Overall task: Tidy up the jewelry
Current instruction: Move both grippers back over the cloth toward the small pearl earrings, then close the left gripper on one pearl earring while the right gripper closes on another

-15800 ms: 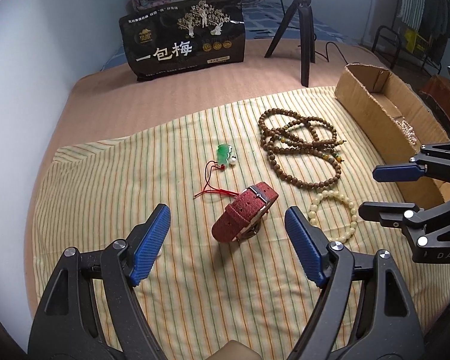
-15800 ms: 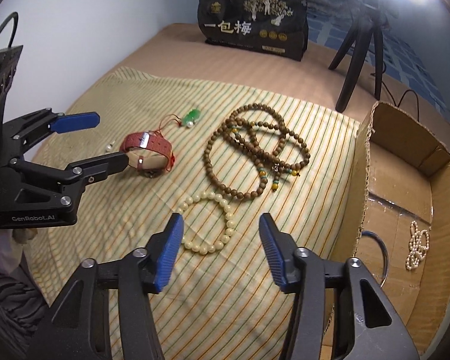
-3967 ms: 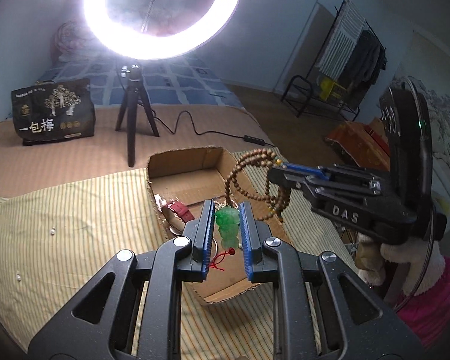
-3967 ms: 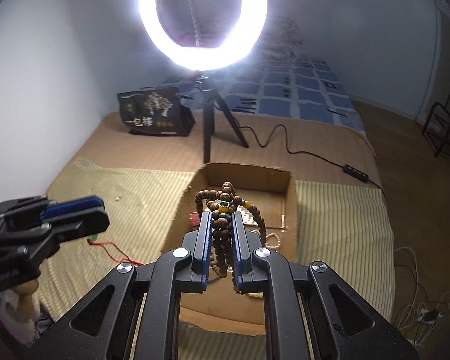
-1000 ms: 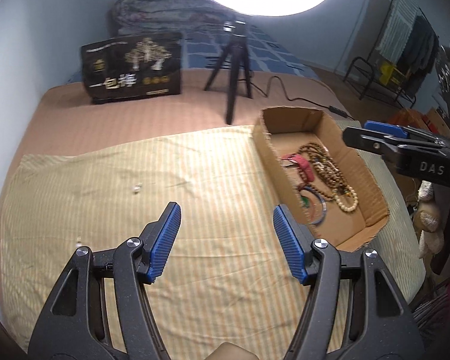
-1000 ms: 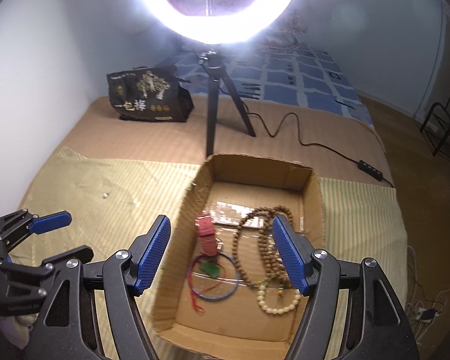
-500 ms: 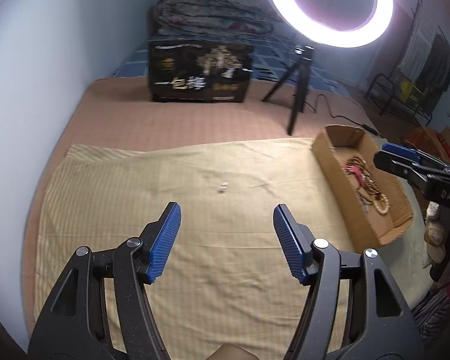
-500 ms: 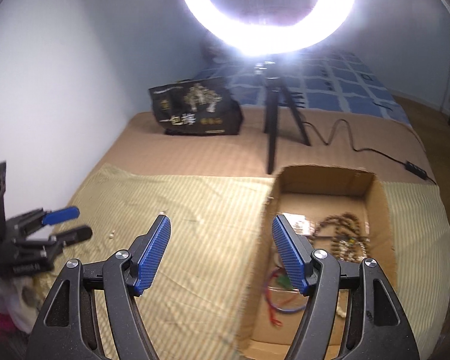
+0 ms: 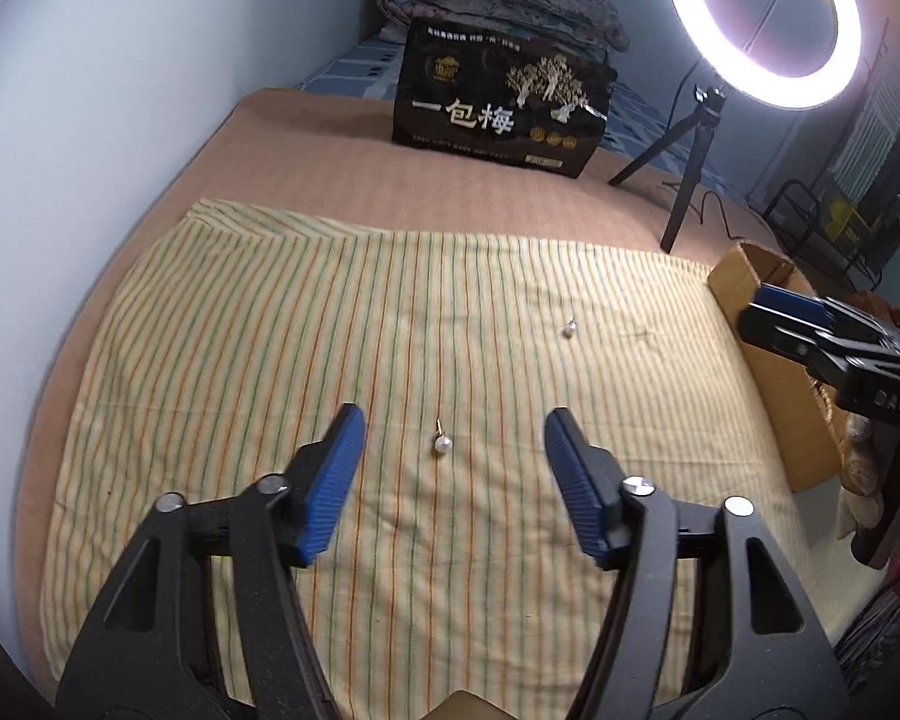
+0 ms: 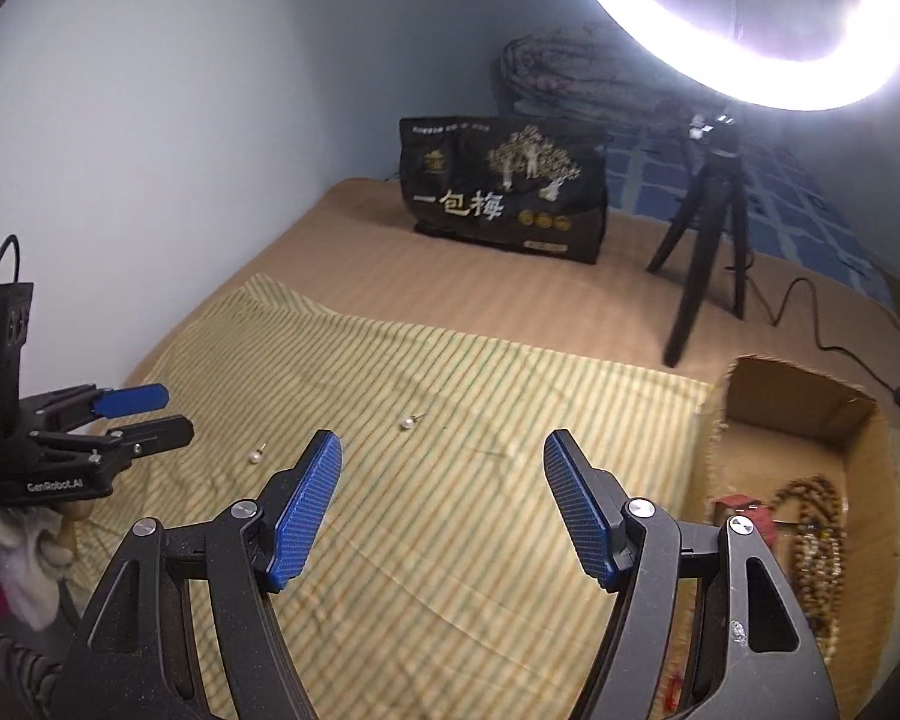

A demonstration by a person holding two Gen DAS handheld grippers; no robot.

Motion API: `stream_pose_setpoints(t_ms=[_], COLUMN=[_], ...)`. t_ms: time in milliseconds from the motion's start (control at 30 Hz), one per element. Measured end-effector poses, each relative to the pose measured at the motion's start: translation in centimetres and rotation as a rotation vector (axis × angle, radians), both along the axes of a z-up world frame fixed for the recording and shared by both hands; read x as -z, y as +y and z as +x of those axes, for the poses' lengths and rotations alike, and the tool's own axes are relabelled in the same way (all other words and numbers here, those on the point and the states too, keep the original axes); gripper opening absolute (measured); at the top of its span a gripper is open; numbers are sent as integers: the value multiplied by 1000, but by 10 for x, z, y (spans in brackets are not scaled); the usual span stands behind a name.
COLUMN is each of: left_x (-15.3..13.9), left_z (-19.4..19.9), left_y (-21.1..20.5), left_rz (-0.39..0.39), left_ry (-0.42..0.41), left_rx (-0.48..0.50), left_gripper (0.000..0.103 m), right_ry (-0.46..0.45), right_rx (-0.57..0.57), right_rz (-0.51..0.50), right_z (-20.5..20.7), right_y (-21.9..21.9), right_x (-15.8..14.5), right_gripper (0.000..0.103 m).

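Two small pearl stud earrings lie on the striped yellow cloth (image 9: 270, 324). The near earring (image 9: 441, 443) lies just ahead of my open, empty left gripper (image 9: 450, 468), between its blue fingers. The far earring (image 9: 568, 330) lies farther right. In the right wrist view the earrings show as the left one (image 10: 257, 454) and the right one (image 10: 409, 422). My right gripper (image 10: 441, 498) is open and empty above the cloth, left of the cardboard box (image 10: 798, 414). The box holds brown wooden beads (image 10: 810, 516) and a red watch strap (image 10: 744, 507).
A black snack bag (image 9: 498, 111) stands at the back on the brown bed. A ring light (image 9: 756, 18) on a black tripod (image 9: 684, 168) stands behind the box, with its cable trailing right. A blue wall runs along the left.
Both grippers have swung left, away from the box and towards the cloth. The left gripper has come down close to the near earring. Both stay open.
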State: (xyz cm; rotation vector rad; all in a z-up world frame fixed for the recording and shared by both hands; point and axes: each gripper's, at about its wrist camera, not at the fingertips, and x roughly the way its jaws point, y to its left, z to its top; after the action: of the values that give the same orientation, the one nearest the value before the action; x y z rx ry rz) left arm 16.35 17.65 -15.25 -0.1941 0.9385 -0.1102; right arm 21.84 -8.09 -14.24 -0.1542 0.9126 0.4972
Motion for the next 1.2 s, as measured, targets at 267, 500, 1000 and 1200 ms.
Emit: stream_pose_setpoints(t_ms=[267,500,1000,1200], left_x=[25,41,57,60], left_z=[2,8,14,15], left_y=[-10,-10,-8,-11], left_rz=[21,24,26,30], left_ry=[-7,-6,-2,1], left_rx=[27,16,19,33], left_gripper=[46,44,27,19], right_ry=[8,10,41,47], right_rx=[-20,-93,-162,-158], right_rz=[-35,-64,-112,-116], right_z=[12,22,40,47], right_y=[21,39,57,59], right_x=[41,63,88,92], right_gripper=[63,43,30,26])
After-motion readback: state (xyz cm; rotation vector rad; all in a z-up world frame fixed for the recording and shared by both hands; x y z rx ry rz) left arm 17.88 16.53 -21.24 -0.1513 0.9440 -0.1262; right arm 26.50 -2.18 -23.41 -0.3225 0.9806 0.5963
